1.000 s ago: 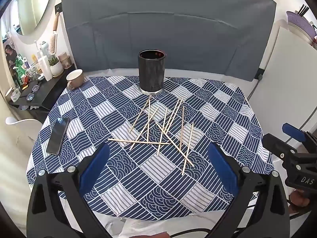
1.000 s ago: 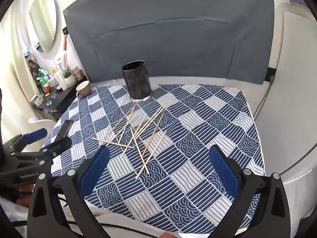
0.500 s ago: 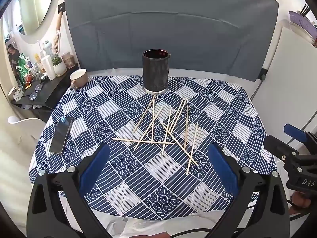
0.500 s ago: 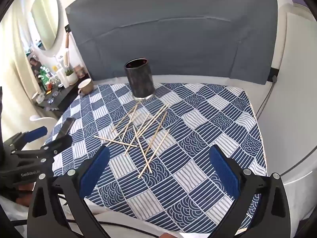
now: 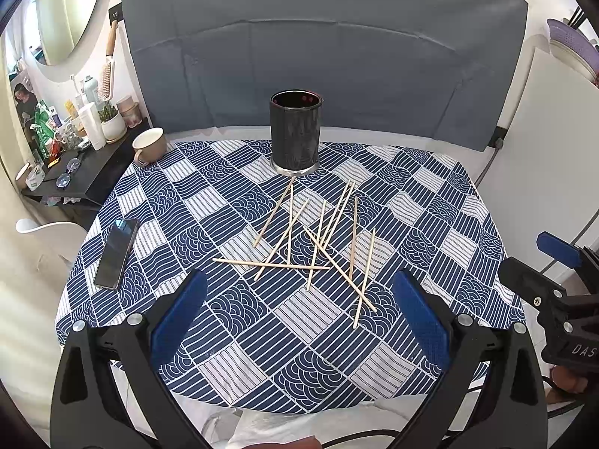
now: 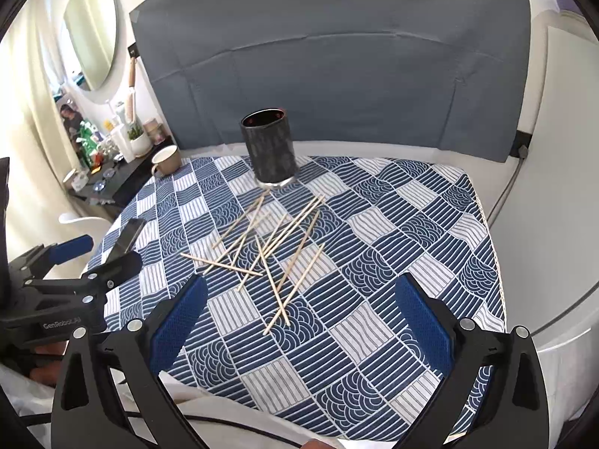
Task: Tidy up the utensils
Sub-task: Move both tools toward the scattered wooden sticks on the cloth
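Several wooden chopsticks [image 5: 318, 247] lie scattered and crossed in the middle of the blue patterned tablecloth [image 5: 262, 321]; they also show in the right wrist view [image 6: 269, 250]. A dark cylindrical holder [image 5: 296, 133] stands upright behind them, also in the right wrist view [image 6: 269, 151]. My left gripper [image 5: 299, 314] is open and empty, above the table's near edge. My right gripper [image 6: 299, 318] is open and empty, near the front right of the pile. Each gripper shows at the edge of the other's view.
A black phone [image 5: 116, 247] lies on the cloth at the left. A beige mug [image 5: 149, 144] stands at the back left corner. A dark side shelf [image 5: 67, 176] with bottles and a plant is left of the table. A grey backdrop [image 5: 322, 45] hangs behind.
Both grippers have drifted slightly; the holder and chopsticks appear a little further right and lower in each view. Nothing was taken hold of or moved on the table.
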Demonstrator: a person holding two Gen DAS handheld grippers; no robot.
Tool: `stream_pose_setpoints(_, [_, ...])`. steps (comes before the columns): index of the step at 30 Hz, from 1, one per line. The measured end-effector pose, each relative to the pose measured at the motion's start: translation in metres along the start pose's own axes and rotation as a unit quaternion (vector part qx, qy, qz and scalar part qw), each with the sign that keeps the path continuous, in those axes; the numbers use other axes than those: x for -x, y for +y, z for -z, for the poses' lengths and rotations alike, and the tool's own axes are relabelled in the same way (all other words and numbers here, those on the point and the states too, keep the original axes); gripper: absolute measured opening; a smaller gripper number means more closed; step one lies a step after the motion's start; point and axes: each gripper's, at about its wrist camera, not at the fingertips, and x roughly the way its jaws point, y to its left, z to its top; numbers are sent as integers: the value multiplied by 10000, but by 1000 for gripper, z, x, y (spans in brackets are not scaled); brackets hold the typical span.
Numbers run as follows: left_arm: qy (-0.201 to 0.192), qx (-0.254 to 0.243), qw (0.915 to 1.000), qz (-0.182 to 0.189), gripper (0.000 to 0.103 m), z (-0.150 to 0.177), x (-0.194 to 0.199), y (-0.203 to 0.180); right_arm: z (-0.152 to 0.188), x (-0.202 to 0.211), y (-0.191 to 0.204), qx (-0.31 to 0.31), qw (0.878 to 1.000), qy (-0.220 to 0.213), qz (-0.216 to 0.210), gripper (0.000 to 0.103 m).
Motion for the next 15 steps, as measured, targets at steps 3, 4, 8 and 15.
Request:
stream_pose_setpoints(3, [8,-7,10000,1,97,0,0,-1,0,-1,0,4,10000,23,-14,96])
stream_pose_setpoints(4, [8,-7,10000,-3,97,1,0,-1,0,-1,0,2,10000,35,-24,96])
stream_pose_setpoints(8, [8,-5,10000,-18,97,3,1,-1,1,-1,0,5,10000,43,-41,96])
stream_pose_setpoints(15, [22,3,10000,-23,97,3,1,-1,2,-1,0,-8,10000,66,-45,96])
